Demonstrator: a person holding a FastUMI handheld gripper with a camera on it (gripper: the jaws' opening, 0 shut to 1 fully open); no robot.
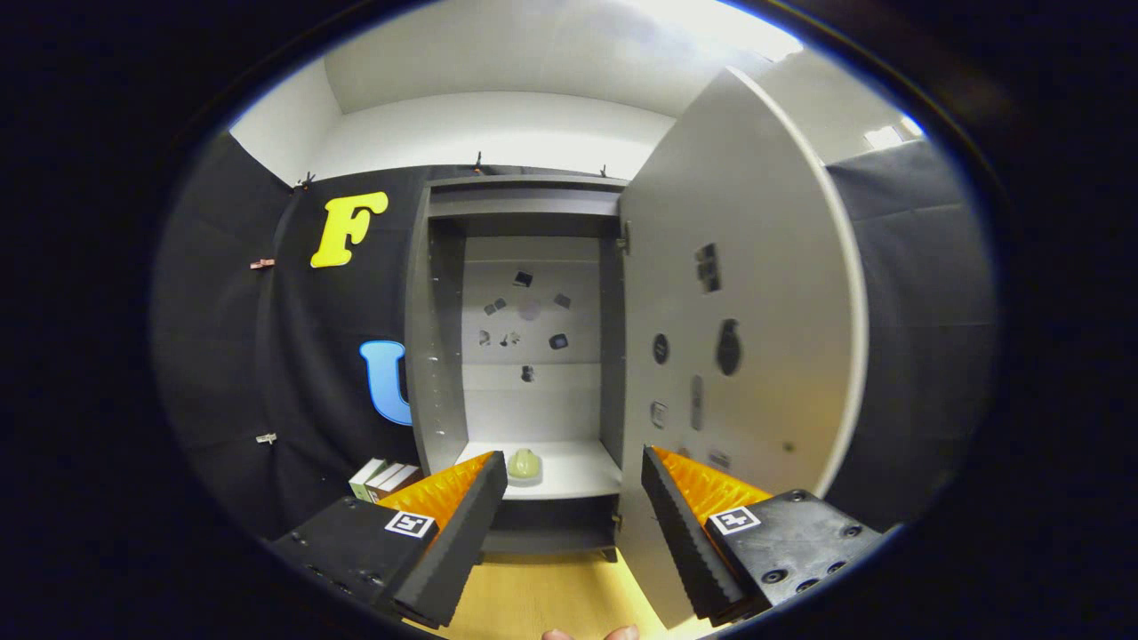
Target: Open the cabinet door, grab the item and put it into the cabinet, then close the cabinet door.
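1. Gripper: jaws spread, holding nothing.
2. One pale green item rests on the cabinet shelf, beyond the fingers.
3. One cabinet door stands open; sticker writing unreadable.
4. Boxes beside the cabinet: count unclear.

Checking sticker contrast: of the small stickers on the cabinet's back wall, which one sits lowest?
The lone dark sticker, below the cluster and above the pale green item on the shelf. The gripper is open.

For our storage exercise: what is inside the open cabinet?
Inside the cabinet, a small pale green item sits on the bottom shelf; small dark stickers dot the back panel. The open fingers cover the shelf's front corners.
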